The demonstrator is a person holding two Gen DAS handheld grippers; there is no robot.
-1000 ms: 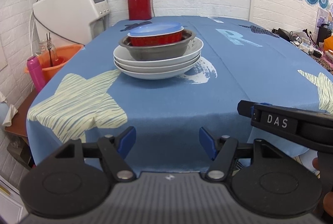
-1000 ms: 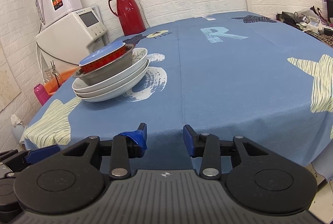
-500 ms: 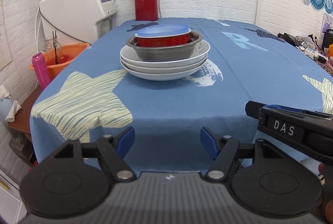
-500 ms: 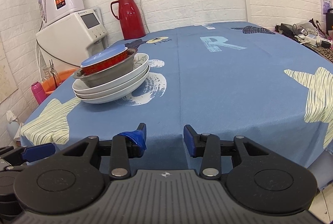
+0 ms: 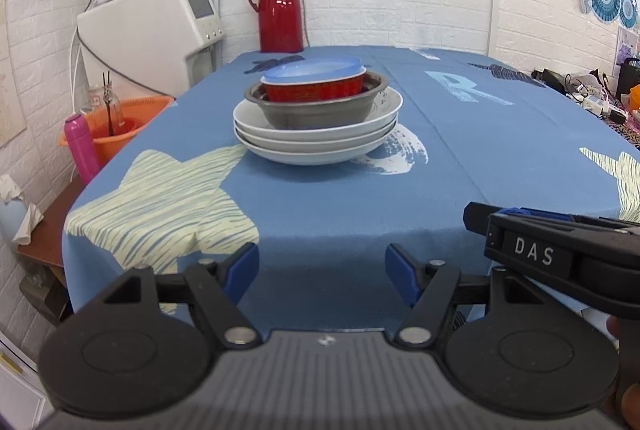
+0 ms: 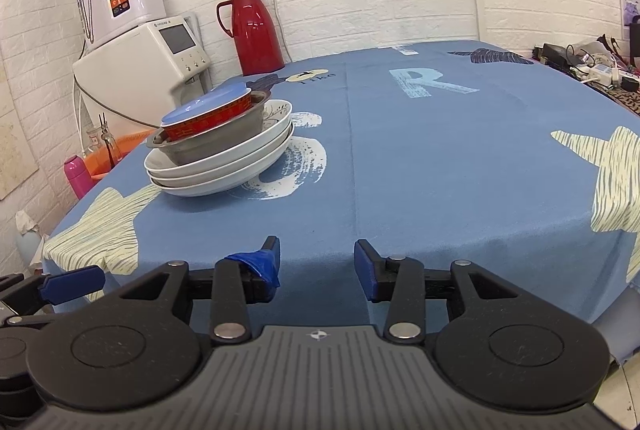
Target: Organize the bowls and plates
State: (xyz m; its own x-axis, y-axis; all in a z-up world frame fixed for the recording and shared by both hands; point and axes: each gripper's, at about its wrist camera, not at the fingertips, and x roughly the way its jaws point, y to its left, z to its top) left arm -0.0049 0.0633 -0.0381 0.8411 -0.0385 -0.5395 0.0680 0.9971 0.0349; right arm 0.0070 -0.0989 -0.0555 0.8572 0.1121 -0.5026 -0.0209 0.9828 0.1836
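- On the tabletop (image 5: pixel 360 198), covered by a blue cloth printed with pale stars and a letter R, stands one stack of dishes toward the left side, well apart from both grippers.
- At the bottom of the stack lie three white plates (image 5: pixel 316 142) (image 6: pixel 224 170), nested one in another.
- A grey metal bowl (image 5: pixel 316 108) (image 6: pixel 216 146) sits in the top plate, and a red bowl (image 5: pixel 314 90) (image 6: pixel 204 120) sits inside that, capped with a blue lid (image 5: pixel 314 68) (image 6: pixel 204 102).
- The left gripper (image 5: pixel 322 272) hangs at the near edge of the tabletop, jaws wide apart and holding nothing.
- The right gripper (image 6: pixel 316 266) is also at the near edge, jaws apart at a middling gap and empty; a piece of blue tape wraps its left fingertip.
- A red thermos jug (image 5: pixel 280 10) stands at the far end, near the white brick wall.
- Left of the tabletop are a white appliance (image 5: pixel 160 30), an orange basin (image 5: pixel 120 122) and a pink bottle (image 5: pixel 82 146).
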